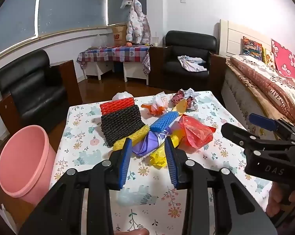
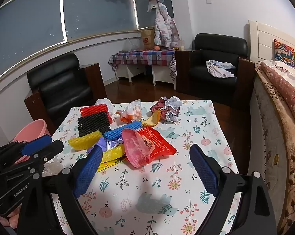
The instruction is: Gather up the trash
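A heap of trash lies on the floral table (image 1: 84, 156): red foam net (image 1: 117, 104), black foam net (image 1: 121, 124), yellow foam net (image 1: 136, 135), blue foam net (image 1: 164, 120), purple bag (image 1: 149, 143), yellow bag (image 1: 157, 157), red plastic bag (image 1: 194, 132), crumpled paper (image 1: 183, 97). My left gripper (image 1: 148, 146) is open, its fingers either side of the purple bag, just short of it. My right gripper (image 2: 145, 160) is open wide and empty, just in front of the red wrapper (image 2: 155, 143) and pink bag (image 2: 135, 150).
A pink bucket (image 1: 24, 160) stands on the floor left of the table, also in the right wrist view (image 2: 32, 131). Black armchairs (image 1: 31, 90) (image 1: 188, 56) stand behind. A bed (image 1: 265, 82) runs along the right side.
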`<state>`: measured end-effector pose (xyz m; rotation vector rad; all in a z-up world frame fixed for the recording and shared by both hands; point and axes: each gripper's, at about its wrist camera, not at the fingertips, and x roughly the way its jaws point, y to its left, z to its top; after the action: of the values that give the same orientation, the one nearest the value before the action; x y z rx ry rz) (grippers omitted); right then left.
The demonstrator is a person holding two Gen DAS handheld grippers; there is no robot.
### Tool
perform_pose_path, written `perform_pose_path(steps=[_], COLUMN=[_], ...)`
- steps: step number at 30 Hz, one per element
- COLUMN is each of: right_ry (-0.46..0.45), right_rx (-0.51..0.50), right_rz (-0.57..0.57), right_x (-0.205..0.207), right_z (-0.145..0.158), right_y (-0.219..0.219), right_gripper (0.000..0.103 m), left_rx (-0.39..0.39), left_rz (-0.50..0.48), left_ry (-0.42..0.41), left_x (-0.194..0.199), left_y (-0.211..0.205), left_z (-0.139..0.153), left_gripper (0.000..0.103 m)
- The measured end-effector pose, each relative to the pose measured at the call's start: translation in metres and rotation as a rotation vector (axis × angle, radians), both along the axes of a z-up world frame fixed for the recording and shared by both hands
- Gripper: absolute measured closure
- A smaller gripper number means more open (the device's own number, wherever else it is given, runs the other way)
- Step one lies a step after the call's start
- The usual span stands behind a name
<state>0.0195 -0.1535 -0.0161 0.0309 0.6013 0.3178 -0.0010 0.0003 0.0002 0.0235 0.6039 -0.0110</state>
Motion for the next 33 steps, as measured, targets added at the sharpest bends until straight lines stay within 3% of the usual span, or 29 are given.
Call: perform_pose_path(steps=[33], right_ry=[-0.003], right_rx=[-0.002], right_rz=[0.006], right_x=[0.001], right_z=[-0.001], right_y=[0.006], right_gripper=[0.014], left_rx=[-0.048], left_rz=[0.049], left_ry=[0.016], left_x=[0.004], left_y=[0.017], left_z=[-0.007], left_gripper=[0.068])
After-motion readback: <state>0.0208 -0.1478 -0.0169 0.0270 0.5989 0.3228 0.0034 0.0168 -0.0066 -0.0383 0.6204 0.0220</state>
